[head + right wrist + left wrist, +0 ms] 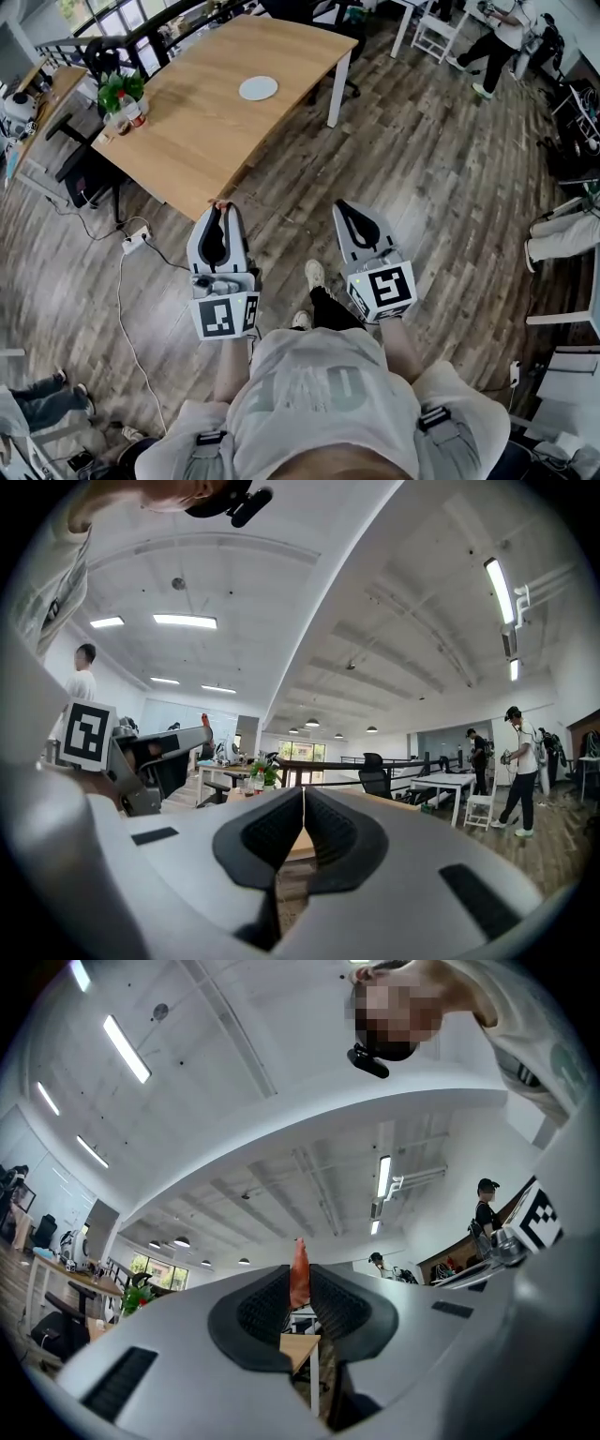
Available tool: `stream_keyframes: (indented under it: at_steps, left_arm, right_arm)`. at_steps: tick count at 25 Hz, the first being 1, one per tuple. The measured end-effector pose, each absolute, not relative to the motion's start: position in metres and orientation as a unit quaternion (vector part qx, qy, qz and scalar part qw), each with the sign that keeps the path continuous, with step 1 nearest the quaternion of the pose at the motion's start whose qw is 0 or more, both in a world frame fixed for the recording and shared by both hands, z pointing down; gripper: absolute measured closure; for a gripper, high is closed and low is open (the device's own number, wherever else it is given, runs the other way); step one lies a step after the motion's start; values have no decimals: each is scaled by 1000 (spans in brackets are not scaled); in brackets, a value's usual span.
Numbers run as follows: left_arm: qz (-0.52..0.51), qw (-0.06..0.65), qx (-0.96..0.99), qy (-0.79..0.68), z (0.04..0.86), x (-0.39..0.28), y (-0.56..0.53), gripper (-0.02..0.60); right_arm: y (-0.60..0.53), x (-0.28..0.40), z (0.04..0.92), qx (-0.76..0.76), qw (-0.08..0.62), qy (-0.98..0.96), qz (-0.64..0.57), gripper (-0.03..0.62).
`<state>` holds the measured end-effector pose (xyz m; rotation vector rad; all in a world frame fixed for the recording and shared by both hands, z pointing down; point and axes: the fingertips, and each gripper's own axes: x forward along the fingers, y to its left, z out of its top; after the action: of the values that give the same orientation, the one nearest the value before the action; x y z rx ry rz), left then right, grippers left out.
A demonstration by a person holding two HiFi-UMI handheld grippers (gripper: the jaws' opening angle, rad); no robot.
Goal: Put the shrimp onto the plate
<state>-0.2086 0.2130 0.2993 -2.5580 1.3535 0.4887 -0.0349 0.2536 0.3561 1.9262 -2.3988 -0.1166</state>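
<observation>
The person stands on a dark plank floor (pixel 422 169) and holds both grippers out in front, side by side and apart. The left gripper (pixel 223 214) has its jaws clamped on the shrimp (pixel 221 203). In the left gripper view this shows as a thin orange-red piece pinched between the two dark pads, with its tip sticking out past them. The jaws stand slightly apart, by only as much as the shrimp fills. The right gripper (pixel 345 208) has its jaws closed together, pad against pad, with nothing between them.

Farther off, on the left, stands a long wooden table (pixel 206 122). The white plate (pixel 258 88) lies near its far end, with bare wood all round it and nothing on it. The shrimp is well apart from the plate; in the head view it shows just beside the table's near corner. A potted plant (pixel 120 91) with green leaves sits at the table's left edge. A white power strip (pixel 137 240) lies on the floor to the left of the left gripper, with a cable trailing toward the near side. One of the person's shoes (pixel 315 274) shows between the two grippers.
</observation>
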Motion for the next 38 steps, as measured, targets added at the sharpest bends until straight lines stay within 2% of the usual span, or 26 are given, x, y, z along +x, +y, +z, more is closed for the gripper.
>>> stream_keyframes:
  at_steps: [5, 21, 38]
  left_arm:
    - [162, 107, -871, 452, 294, -185, 178, 512]
    - [157, 131, -861, 466, 278, -57, 6, 512]
    - [114, 135, -837, 518, 274, -34, -93, 512]
  right_arm:
    - [218, -9, 352, 634, 1, -772, -40, 573]
    - [9, 84, 338, 571, -2, -819, -54, 572]
    - [-88, 107, 354, 521, -7, -853, -12, 572]
